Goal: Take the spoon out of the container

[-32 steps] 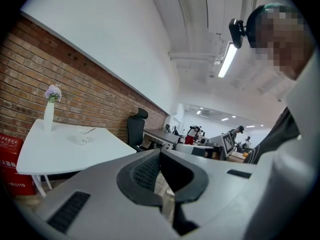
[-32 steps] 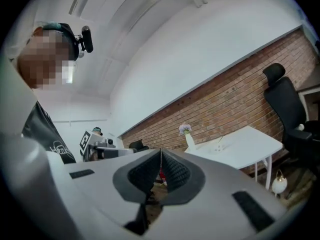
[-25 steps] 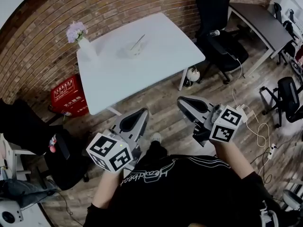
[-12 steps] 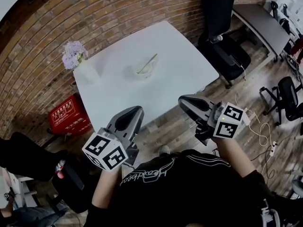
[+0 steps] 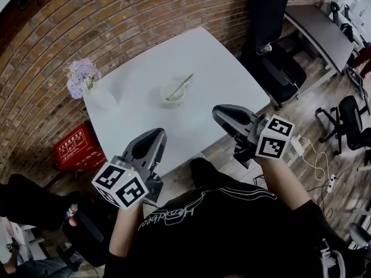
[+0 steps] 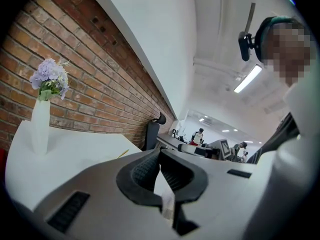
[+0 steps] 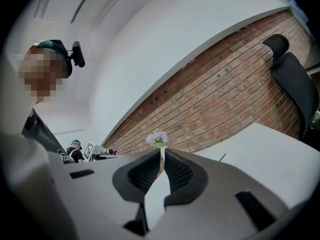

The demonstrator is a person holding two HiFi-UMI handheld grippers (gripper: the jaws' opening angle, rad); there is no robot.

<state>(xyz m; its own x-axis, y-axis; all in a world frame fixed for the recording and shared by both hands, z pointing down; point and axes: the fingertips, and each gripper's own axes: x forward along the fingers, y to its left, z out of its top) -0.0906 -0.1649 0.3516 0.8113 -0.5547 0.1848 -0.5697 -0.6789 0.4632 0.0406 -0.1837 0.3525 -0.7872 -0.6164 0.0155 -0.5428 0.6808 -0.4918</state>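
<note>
A pale bowl (image 5: 173, 93) stands on the white table (image 5: 139, 114), and a spoon (image 5: 181, 86) leans in it with its handle toward the upper right. Both grippers hang at the table's near edge, short of the bowl. My left gripper (image 5: 157, 134) is shut and holds nothing. My right gripper (image 5: 218, 112) is likewise shut and empty. In the left gripper view the tips of the left gripper (image 6: 159, 152) meet, and only the spoon's handle end (image 6: 123, 154) shows above the jaws. In the right gripper view the right gripper (image 7: 162, 151) is shut too.
A white vase of lilac flowers (image 5: 81, 77) stands at the table's far left corner. A red crate (image 5: 73, 148) sits on the floor by the brick wall. Black office chairs (image 5: 278, 57), a grey desk (image 5: 324, 33) and floor cables (image 5: 316, 162) lie to the right.
The table with the bowl has come nearer and lower in the head view. Both grippers now reach the table's near edge. Their jaws stay shut.
</note>
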